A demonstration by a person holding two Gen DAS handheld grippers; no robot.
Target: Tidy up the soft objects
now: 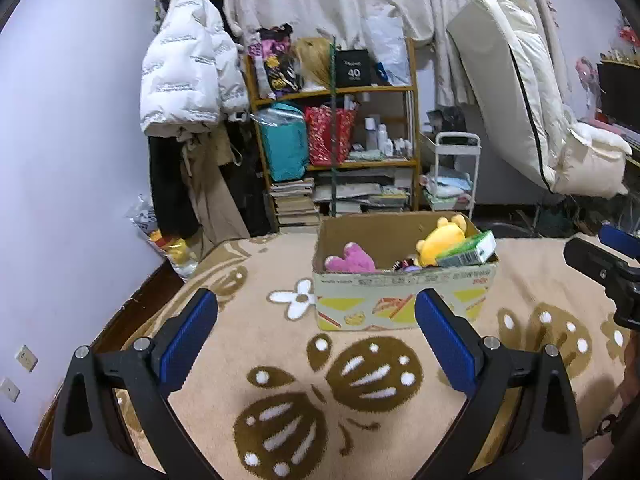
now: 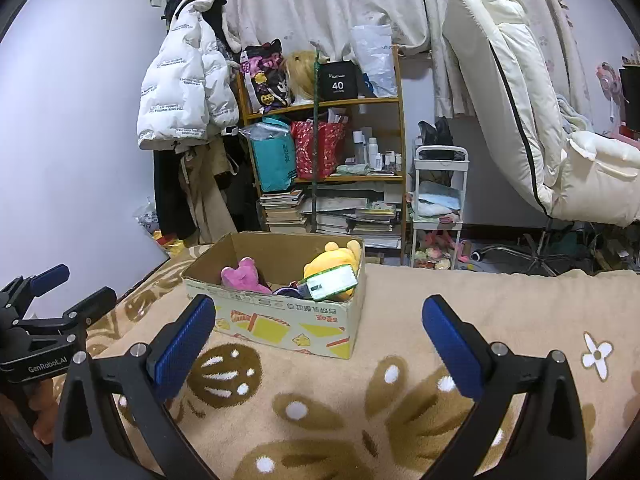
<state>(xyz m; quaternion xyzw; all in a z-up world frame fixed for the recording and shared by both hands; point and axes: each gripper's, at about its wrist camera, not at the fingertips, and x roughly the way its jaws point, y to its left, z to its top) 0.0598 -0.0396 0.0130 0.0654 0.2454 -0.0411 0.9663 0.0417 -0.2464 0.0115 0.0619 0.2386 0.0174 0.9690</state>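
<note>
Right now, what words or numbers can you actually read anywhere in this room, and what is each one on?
"40": black box on the top shelf; smaller print above it is unreadable.
"GenRobot.AI": body of the left gripper, seen from the right wrist view.
Red print on the cardboard box: too blurred.
White jacket lettering: too small.

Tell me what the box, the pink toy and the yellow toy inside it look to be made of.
Box: corrugated cardboard, matte, brown inside, printed outside; raw cut edges show at the rim.
Pink toy: plush fabric, fuzzy nap, no shine.
Yellow toy: also plush, soft rounded ears, matte pile.
Both probably stuffed, so they should squash under the pads.
</note>
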